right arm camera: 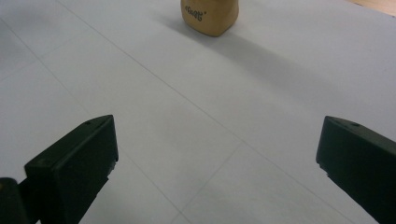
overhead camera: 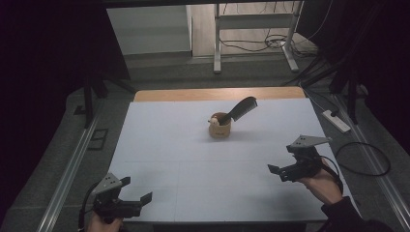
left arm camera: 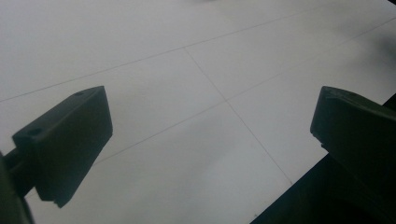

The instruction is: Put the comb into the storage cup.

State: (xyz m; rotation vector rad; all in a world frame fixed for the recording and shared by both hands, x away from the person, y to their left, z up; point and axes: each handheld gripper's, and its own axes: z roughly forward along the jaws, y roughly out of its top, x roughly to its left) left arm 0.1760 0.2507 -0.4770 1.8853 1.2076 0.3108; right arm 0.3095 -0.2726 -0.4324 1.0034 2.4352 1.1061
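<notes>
A tan cup [overhead camera: 220, 128] stands near the middle of the white table [overhead camera: 169, 145], and a black comb [overhead camera: 241, 108] leans out of it to the right. Something small and pale sits at the cup's left rim. My left gripper [overhead camera: 136, 189] hovers at the table's near left edge, open and empty. My right gripper [overhead camera: 283, 158] is at the near right, also open and empty, pointing toward the cup. In the right gripper view the cup [right arm camera: 210, 16] stands well beyond the gripper [right arm camera: 217, 140]. The left gripper view shows its gripper [left arm camera: 210, 119] over bare table with the jaws wide apart.
A wooden strip [overhead camera: 217, 93] borders the table's far edge. A power strip [overhead camera: 336, 121] and cables [overhead camera: 362, 159] lie on the floor to the right, and a metal rail [overhead camera: 67, 174] runs along the left. A desk frame [overhead camera: 254, 34] stands behind.
</notes>
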